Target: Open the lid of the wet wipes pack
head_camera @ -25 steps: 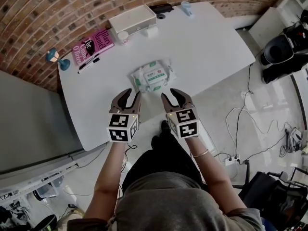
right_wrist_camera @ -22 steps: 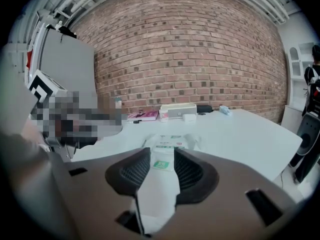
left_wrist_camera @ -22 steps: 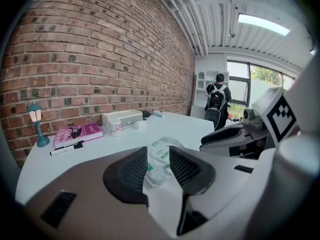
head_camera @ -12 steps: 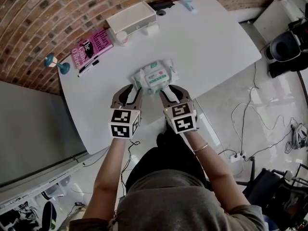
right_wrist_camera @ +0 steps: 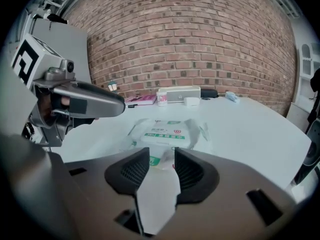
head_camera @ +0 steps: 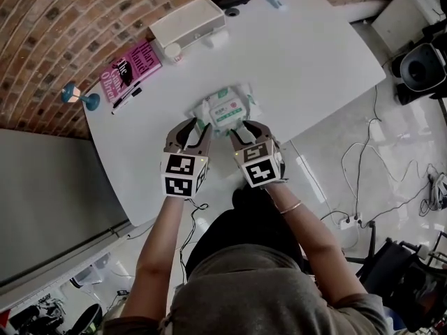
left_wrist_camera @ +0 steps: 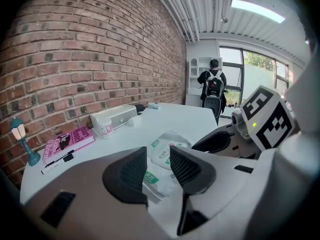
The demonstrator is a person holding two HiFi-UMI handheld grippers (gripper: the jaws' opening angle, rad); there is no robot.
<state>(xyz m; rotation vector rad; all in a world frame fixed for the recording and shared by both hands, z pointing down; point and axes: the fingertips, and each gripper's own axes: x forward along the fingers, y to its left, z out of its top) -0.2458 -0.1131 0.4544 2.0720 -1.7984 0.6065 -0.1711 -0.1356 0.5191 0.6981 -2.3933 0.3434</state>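
We count one wet wipes pack (head_camera: 225, 110): soft, crinkled plastic printed green and white, lying at the centre of one smooth white table (head_camera: 307, 54). Two grippers sit at its lower edge. The left gripper (head_camera: 195, 127) and right gripper (head_camera: 246, 128) have just been opening their ribbed dark jaws, which stand apart. The pack's edge shows in each gap, ungripped.

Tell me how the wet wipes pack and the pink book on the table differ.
The wet wipes pack is white with green print; the pink book is magenta with pale lettering. The pack is a soft, crinkled pouch; the book is flat and stiff. The pack lies near the table's middle; the book lies by the brick-wall edge. Both lie flat on the white table.
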